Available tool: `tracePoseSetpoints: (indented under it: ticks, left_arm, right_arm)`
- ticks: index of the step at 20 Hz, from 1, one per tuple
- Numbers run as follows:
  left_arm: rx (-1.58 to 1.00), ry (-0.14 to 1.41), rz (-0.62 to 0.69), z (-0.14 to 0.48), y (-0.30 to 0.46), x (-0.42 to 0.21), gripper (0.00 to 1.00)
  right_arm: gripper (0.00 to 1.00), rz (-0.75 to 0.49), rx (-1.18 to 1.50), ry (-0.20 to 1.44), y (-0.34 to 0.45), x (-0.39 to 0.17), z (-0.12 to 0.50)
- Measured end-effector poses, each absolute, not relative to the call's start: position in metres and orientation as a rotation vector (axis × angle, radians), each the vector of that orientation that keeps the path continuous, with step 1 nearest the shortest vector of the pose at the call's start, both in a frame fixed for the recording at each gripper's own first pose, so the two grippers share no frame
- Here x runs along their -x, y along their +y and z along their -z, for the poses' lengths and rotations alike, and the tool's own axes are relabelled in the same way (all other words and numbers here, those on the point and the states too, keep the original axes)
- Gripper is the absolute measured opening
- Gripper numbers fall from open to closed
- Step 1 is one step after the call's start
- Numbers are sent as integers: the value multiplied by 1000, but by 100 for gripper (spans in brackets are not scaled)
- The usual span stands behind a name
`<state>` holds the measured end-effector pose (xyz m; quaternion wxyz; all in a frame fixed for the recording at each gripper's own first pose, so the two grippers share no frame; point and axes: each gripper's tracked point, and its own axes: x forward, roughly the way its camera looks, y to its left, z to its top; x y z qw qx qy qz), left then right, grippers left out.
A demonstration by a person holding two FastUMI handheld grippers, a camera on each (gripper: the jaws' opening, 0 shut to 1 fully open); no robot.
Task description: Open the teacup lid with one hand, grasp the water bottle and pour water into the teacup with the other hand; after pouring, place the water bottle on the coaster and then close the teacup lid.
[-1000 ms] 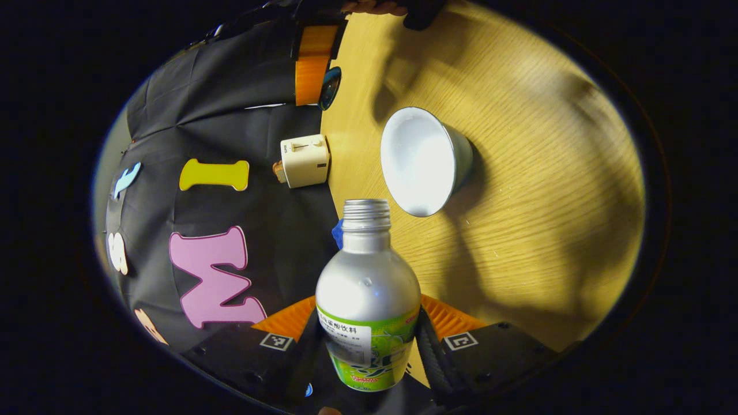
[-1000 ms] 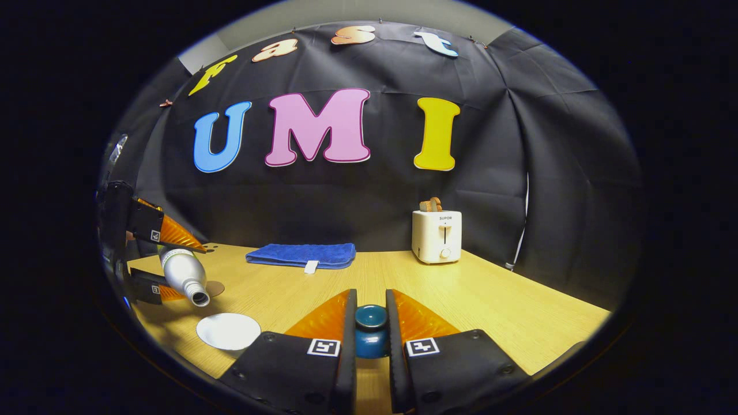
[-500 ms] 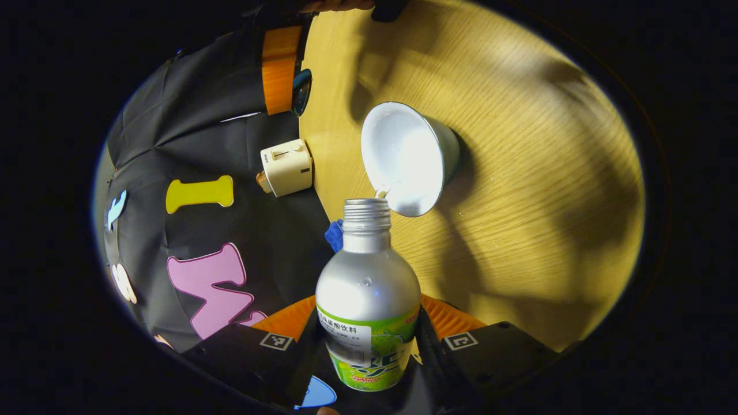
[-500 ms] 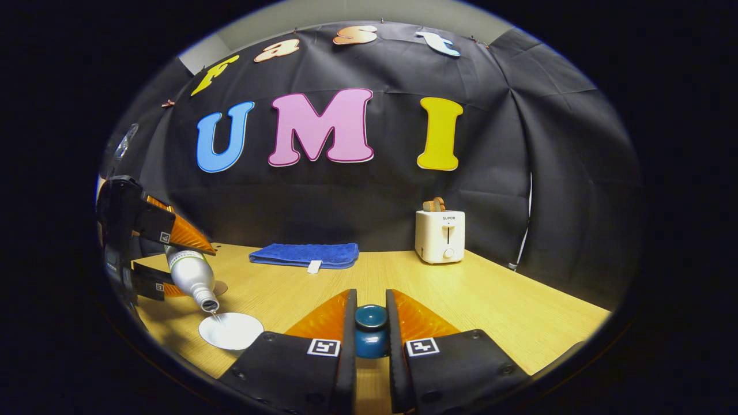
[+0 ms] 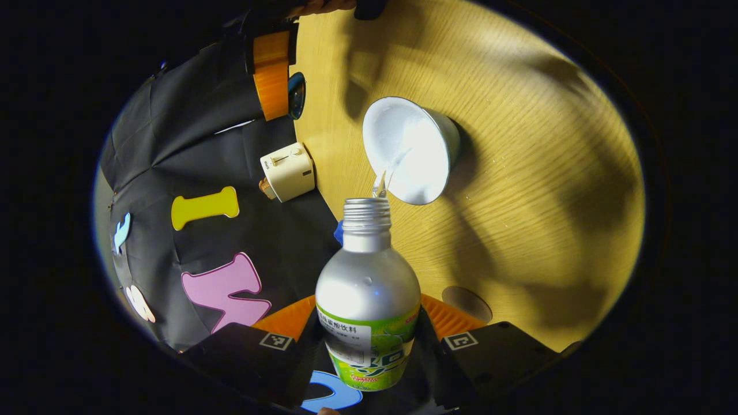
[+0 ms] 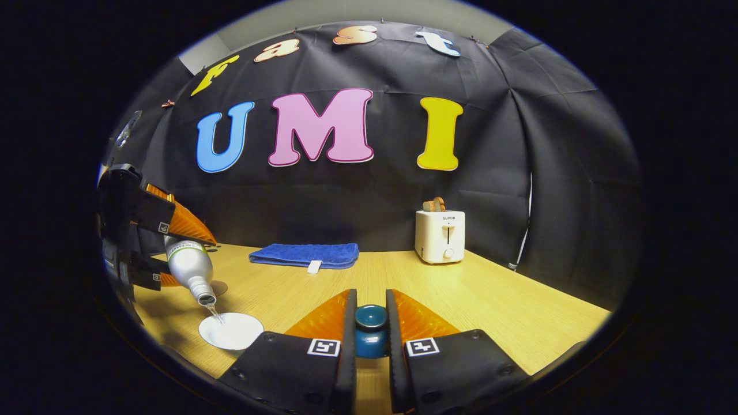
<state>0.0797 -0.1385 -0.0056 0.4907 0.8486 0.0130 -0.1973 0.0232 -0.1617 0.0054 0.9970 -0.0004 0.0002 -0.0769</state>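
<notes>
The left gripper (image 5: 369, 340) clamps the bottle (image 5: 368, 300) between both fingers, gripping it low on the labelled body. The bottle is silver, uncapped, and tipped so its threaded neck points toward the cup (image 5: 410, 151). A thin stream of water (image 5: 385, 177) runs from the mouth into the cup's white bowl. The cup stands open on the table (image 5: 519, 173), just beyond the bottle's mouth.

In the right gripper view, the same bottle (image 6: 190, 268) slants down to the right in the left gripper (image 6: 158, 253), its mouth just above the cup (image 6: 230, 331), with the water (image 6: 215, 314) falling between them. The coaster (image 6: 218, 287), a flat round disc, lies on the table (image 6: 496, 311) just behind the bottle and carries nothing. In the left gripper view the coaster (image 5: 467, 304) sits near the right finger.

The right gripper (image 6: 371, 328) holds the lid (image 6: 371, 329) by its round blue knob, both fingers pressed against it at a narrow gap. It is held off to the side of the cup, above the table. In the left gripper view this gripper (image 5: 279, 75) shows at the top, the lid (image 5: 296, 95) dark beside its finger, with part of a hand (image 5: 317, 7) at the edge.

A folded blue towel (image 6: 304, 255) lies at the back of the table and a cream toaster (image 6: 440, 235) stands to its right, well apart from the cup.
</notes>
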Motion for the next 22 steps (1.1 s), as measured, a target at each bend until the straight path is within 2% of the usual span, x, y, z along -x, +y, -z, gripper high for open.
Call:
tracePoseSetpoints:
  ticks: [22]
  left_arm:
    - [-2238,-12,415,-30,-138,-82,81]
  right_arm:
    - [27,146,1,1,-162,-23,-6]
